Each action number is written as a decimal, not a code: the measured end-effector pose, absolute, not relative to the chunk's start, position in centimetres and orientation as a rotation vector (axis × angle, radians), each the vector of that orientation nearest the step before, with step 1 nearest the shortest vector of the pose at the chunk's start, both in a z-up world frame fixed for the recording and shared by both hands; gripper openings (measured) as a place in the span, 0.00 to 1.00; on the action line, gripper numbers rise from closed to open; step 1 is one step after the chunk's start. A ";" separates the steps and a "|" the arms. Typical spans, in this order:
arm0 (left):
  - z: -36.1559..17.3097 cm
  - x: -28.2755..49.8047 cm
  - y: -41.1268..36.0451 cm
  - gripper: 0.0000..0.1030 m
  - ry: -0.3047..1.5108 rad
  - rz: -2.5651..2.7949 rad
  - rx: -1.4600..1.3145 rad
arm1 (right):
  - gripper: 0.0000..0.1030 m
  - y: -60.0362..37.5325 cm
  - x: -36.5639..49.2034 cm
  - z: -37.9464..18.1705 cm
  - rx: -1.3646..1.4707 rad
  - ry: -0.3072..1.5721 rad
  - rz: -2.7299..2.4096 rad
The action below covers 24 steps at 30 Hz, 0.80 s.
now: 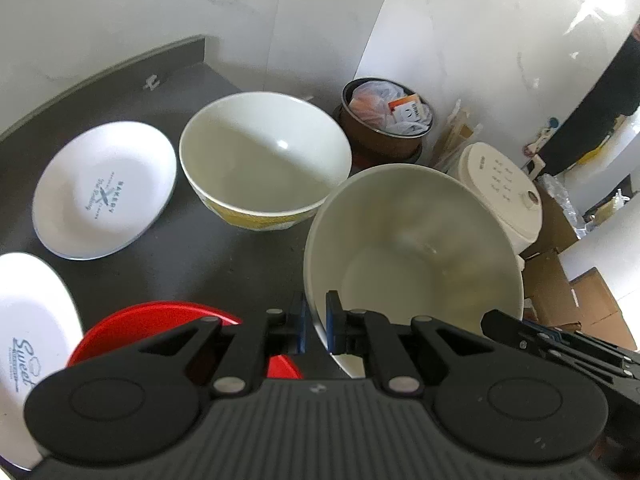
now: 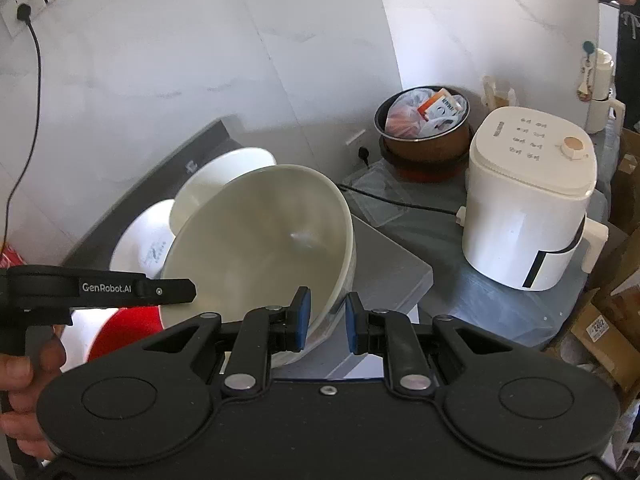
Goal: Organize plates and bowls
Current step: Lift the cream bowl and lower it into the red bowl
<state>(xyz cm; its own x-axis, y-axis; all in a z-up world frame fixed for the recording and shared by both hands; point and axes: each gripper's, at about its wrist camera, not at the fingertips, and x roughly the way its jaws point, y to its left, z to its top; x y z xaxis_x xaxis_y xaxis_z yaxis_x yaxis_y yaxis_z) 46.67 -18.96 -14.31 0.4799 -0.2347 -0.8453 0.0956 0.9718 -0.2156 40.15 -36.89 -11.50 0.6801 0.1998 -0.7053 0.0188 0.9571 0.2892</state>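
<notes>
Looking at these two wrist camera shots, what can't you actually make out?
- Red plate: left wrist view, front half hidden behind the left gripper.
- "Sweet" plate: cut off by the frame's left edge.
- Held bowl: right wrist view, motion-blurred; whether the right gripper pinches its rim or just straddles it is unclear.
- Cooker button labels: too small to read.

Bare counter (image 1: 224,256) between plate (image 1: 105,190), yellow-banded bowl (image 1: 265,162), red plate (image 1: 160,328); held bowl (image 1: 414,264) blocks right.
</notes>
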 end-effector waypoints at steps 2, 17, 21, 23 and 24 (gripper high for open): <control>-13.6 46.1 -18.6 0.08 1.037 -0.213 -0.144 | 0.18 -36.6 39.4 -10.8 0.289 0.803 0.097; -9.7 41.2 -14.3 0.08 0.960 -0.223 -0.148 | 0.18 -32.5 34.6 -7.4 0.266 0.724 0.101; -8.9 39.9 -12.9 0.08 0.939 -0.221 -0.157 | 0.18 -31.4 33.5 -6.9 0.258 0.714 0.108; -8.8 39.3 -12.3 0.08 0.934 -0.218 -0.158 | 0.18 -30.8 33.0 -6.9 0.255 0.716 0.114; -8.7 39.0 -12.0 0.08 0.934 -0.216 -0.161 | 0.18 -30.5 32.8 -6.9 0.252 0.717 0.118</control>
